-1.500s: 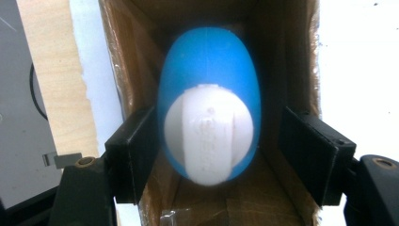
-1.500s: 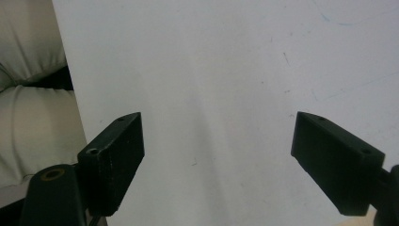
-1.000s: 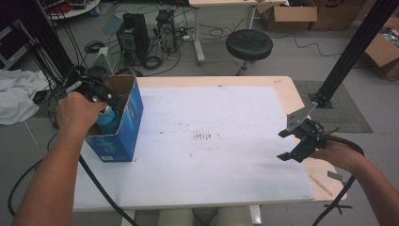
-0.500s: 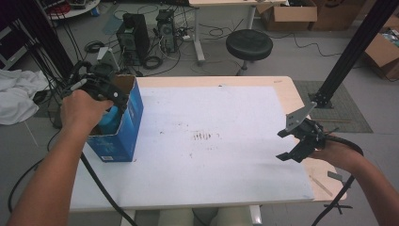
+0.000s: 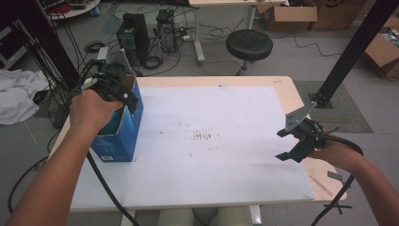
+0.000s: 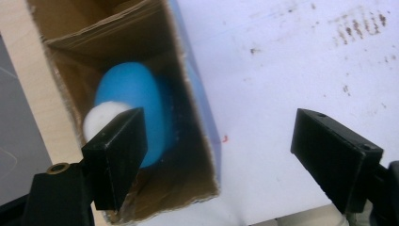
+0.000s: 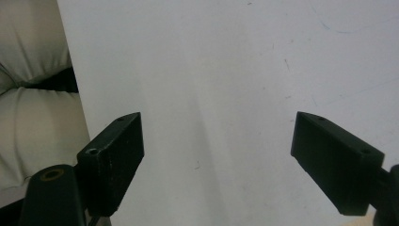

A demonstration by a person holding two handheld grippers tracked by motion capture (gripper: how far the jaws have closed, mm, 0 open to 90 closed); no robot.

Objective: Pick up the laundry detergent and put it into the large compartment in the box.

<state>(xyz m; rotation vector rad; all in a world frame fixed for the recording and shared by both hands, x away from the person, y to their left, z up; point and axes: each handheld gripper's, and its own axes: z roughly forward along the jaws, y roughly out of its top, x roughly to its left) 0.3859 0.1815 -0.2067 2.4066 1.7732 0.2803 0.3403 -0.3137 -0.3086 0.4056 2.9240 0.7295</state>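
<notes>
A white sheet (image 5: pixel 211 141) covers most of the wooden table (image 5: pixel 287 89); dark smudges (image 5: pixel 204 137) mark its middle. Beyond the table stand a black stool (image 5: pixel 249 44) and two computer towers (image 5: pixel 148 35) among cables. Cardboard boxes (image 5: pixel 287 14) sit far right, a white cloth (image 5: pixel 16 94) at left.

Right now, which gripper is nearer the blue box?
Left. The left gripper hangs open over the blue box; the right gripper hovers open across the table.

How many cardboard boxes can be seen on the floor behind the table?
2: one box lies beyond the table's far edge, near the stool; another box is at the right edge. More may be hidden.
</notes>
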